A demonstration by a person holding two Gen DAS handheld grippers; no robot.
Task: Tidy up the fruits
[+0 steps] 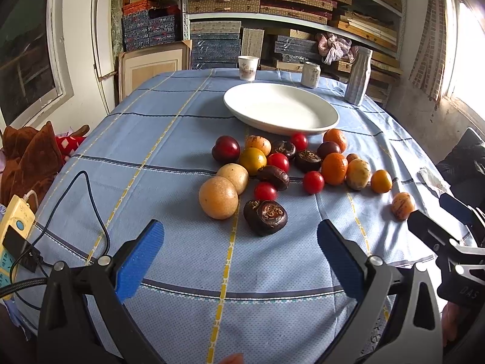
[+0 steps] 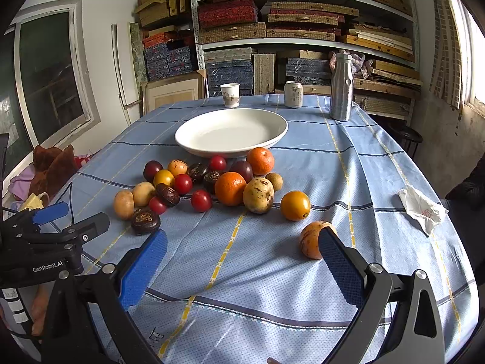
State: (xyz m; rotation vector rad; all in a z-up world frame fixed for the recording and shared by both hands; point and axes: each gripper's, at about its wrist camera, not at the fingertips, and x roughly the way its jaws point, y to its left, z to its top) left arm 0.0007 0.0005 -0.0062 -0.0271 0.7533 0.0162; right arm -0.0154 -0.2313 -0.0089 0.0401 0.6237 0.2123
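Fruit lies loose on the table beside the bare white plate, none sorted yet, left gripper and right gripper both spread wide, holding nothing.

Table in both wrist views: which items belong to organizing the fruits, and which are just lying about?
Task items:
fruit pile
stray fruit
white plate, no fruit in it

Just lying about:
paper cup
can
metal bottle
crumpled tissue
power strip
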